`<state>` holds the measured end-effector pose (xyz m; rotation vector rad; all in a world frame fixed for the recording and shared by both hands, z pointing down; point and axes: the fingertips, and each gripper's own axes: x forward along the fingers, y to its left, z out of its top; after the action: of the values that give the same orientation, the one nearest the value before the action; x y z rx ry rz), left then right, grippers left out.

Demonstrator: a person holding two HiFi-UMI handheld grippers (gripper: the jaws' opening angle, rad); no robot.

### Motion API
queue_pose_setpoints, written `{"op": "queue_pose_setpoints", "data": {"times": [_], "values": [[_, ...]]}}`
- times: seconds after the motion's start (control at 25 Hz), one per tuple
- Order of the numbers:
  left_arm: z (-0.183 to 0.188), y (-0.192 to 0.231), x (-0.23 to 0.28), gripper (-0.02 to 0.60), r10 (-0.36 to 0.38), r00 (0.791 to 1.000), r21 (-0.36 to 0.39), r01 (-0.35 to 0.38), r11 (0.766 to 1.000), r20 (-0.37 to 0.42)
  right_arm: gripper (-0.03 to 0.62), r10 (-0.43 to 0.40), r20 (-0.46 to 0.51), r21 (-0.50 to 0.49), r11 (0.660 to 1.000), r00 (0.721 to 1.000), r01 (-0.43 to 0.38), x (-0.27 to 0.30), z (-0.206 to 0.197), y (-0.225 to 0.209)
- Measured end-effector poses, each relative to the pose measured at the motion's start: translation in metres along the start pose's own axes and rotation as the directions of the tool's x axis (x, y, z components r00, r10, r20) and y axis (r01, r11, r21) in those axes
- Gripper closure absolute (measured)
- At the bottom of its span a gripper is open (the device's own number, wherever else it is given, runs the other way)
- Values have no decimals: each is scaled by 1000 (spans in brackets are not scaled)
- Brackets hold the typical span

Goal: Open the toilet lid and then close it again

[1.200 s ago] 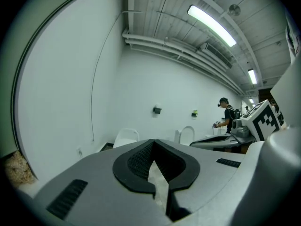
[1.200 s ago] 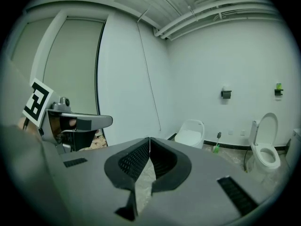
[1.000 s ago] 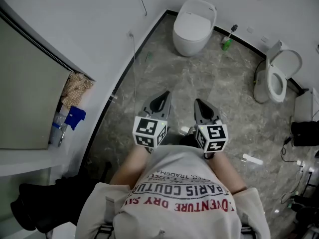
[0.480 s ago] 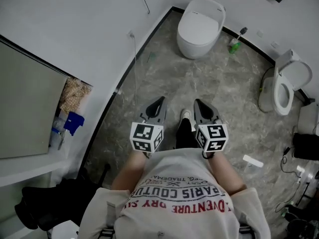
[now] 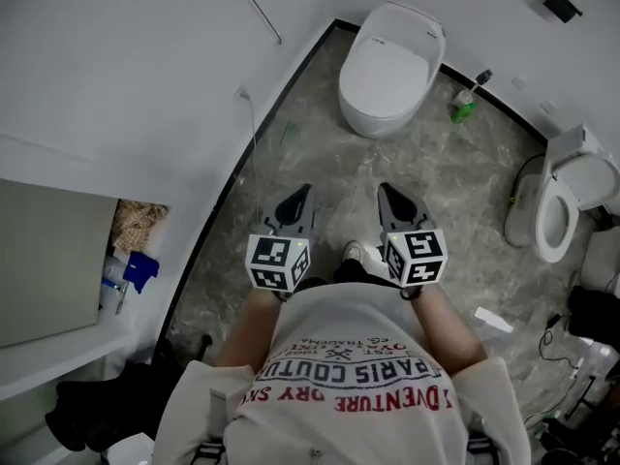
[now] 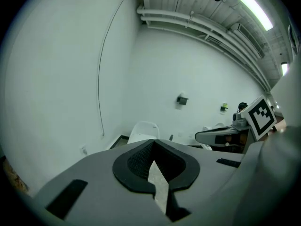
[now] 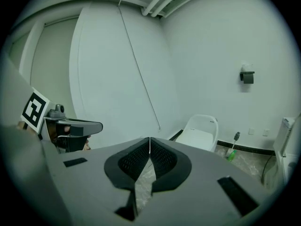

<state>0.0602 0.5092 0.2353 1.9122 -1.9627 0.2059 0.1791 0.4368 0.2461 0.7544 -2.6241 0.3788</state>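
Observation:
A white toilet (image 5: 389, 66) with its lid down stands against the far wall, seen also in the left gripper view (image 6: 143, 131) and the right gripper view (image 7: 201, 132). My left gripper (image 5: 300, 196) is shut and empty, held in front of my chest well short of the toilet. My right gripper (image 5: 387, 194) is shut and empty beside it. In the left gripper view the jaws (image 6: 153, 142) meet at the tips, and the same holds in the right gripper view (image 7: 149, 140).
A second toilet (image 5: 567, 200) with its seat open stands at the right. A green bottle and brush (image 5: 465, 105) sit by the far wall. A cable hangs down the left wall (image 5: 254, 134). A white object (image 5: 494, 320) lies on the marble floor; bags (image 5: 107, 405) sit lower left.
Both grippers and I have moved forward toward the closed toilet, which now appears nearer and more central. The jaws stayed shut.

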Motion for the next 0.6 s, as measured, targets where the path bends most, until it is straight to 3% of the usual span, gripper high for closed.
{"op": "queue_pose_setpoints", "data": {"times": [0.36, 0.6], "values": [[12, 31, 109, 575, -11, 996, -17, 9, 1000, -90, 580, -52, -30, 74, 996, 998, 54, 79, 18, -89], [28, 62, 206, 575, -116, 983, -3, 116, 993, -143, 580, -171, -72, 152, 972, 983, 180, 144, 24, -154]]}}
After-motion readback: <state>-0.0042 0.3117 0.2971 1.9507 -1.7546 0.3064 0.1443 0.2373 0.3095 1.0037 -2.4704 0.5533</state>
